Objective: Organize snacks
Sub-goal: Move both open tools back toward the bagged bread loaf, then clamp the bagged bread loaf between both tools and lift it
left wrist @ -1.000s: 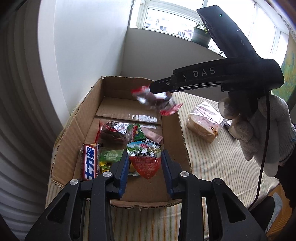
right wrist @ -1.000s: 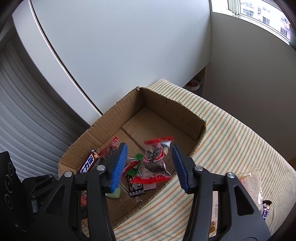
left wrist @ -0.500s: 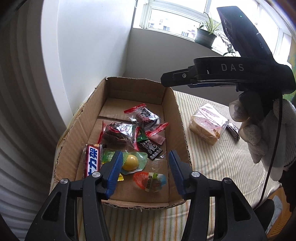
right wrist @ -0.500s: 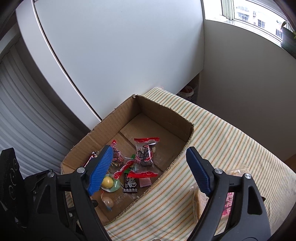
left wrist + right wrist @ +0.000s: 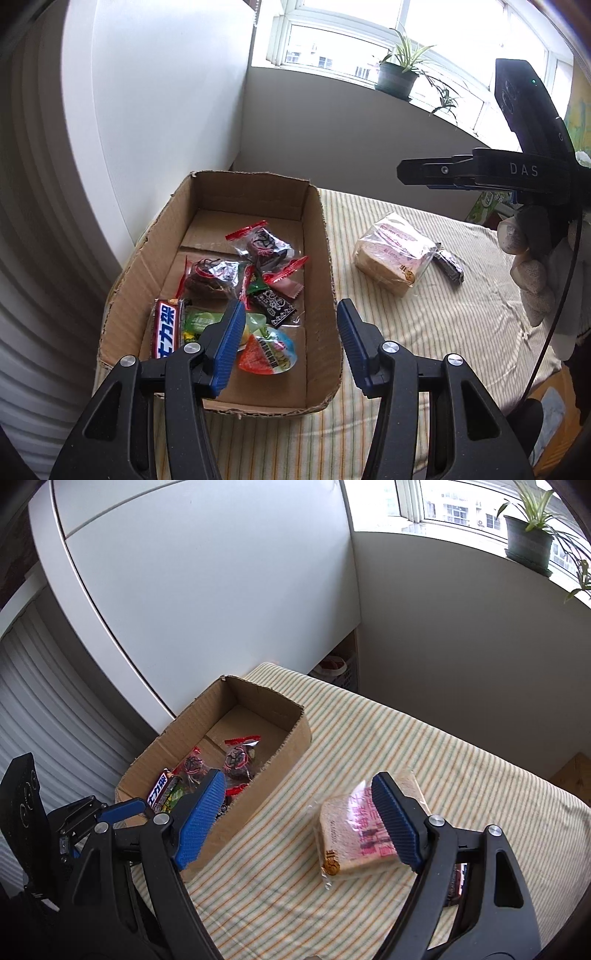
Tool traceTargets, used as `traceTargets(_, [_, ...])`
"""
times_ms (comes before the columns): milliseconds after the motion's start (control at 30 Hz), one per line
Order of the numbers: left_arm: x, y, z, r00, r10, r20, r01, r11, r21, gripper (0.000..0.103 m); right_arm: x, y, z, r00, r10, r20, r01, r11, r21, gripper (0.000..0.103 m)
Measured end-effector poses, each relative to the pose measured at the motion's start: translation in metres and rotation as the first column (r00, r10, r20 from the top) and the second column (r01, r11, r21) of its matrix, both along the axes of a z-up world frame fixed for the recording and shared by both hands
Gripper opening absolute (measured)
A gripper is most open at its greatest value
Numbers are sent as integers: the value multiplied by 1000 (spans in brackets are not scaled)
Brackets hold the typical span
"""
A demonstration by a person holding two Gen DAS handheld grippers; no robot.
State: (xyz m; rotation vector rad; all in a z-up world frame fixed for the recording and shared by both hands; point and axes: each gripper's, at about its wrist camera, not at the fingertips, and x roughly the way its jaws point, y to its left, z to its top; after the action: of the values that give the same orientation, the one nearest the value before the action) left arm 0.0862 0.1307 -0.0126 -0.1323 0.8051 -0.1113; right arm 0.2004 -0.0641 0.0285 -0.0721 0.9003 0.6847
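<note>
Right wrist: sandwich pack [image 5: 354, 834] under right gripper [image 5: 295, 819]

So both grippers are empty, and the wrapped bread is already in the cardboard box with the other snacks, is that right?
Not quite. The wrapped bread is not in the cardboard box; it lies on the striped cloth beside it, as the left wrist view shows. The left gripper and right gripper are indeed empty.
</note>
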Motion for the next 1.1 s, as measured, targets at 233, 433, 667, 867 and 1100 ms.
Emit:
traceTargets(233, [1,-25,6,999,-36,7,36,999,8,51,-3,-58,0,997,-83,2,83,997,1,84])
traceTargets(433, [4,-50,7,997,-76,3,76,997,13,51,-3,-101,-10,991,-136,-22,136,991,10,84])
traceTargets(667, [11,-80,-2,992,-120,-27,120,993,-15,51,3,-129,-23,986,-152,-63,155,987,41,84])
traceTargets(867, [22,-105,-11,988,-144,-58,141,989,-44,51,15,-139,-34,988,-119,-94,127,988,83,84])
traceTargets(1100, [44,-124,-24,984,-148,-102,143,988,-53,57,33,-124,-58,987,-38,-153,55,993,106,84])
